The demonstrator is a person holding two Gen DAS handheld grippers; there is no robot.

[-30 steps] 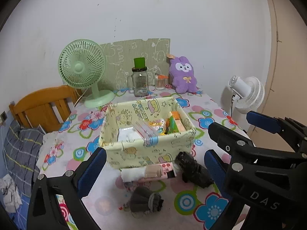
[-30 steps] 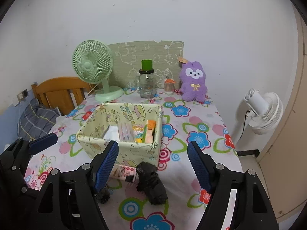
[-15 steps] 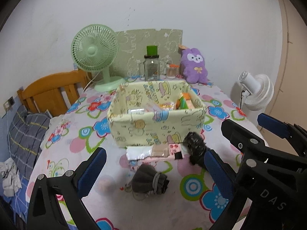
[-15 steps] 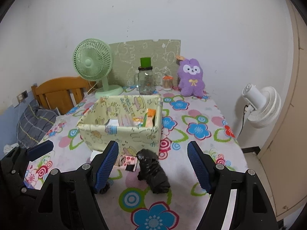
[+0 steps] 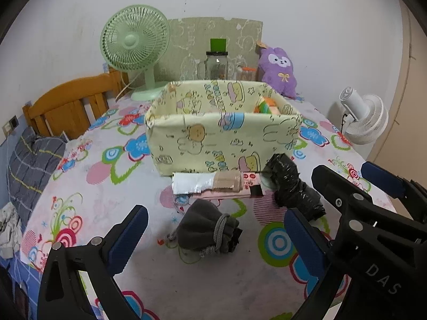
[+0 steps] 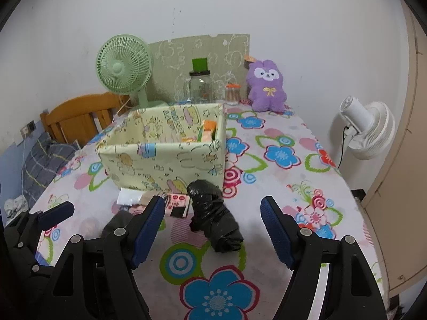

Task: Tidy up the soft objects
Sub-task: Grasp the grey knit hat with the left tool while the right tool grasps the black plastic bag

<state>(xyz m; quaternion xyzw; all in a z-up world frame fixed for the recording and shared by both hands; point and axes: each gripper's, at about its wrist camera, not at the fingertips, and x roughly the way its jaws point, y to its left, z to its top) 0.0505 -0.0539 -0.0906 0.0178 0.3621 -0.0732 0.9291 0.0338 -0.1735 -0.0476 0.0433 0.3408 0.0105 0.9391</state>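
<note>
A pale yellow fabric box [image 5: 221, 138] [image 6: 160, 160] stands mid-table with packets inside. In front of it lie a pink and white flat packet [image 5: 213, 184] [image 6: 176, 202], a grey drawstring pouch [image 5: 208, 226] [image 6: 117, 221] and a black crumpled plastic roll [image 5: 291, 186] [image 6: 213, 216]. My left gripper [image 5: 213, 237] is open and empty, low over the table with the grey pouch between its fingers. My right gripper [image 6: 213, 229] is open and empty, with the black roll between its fingers.
At the back stand a green desk fan [image 5: 136, 48], a glass jar with a green lid [image 5: 217, 61], a small orange-lidded jar [image 6: 232, 93] and a purple plush [image 5: 280, 72]. A wooden chair [image 5: 66, 106] is at the left, a white fan [image 6: 365, 130] beyond the right edge.
Both grippers have come lower and closer to the table. The pouch and the black roll now sit larger between the fingers. Nothing has been taken hold of.
</note>
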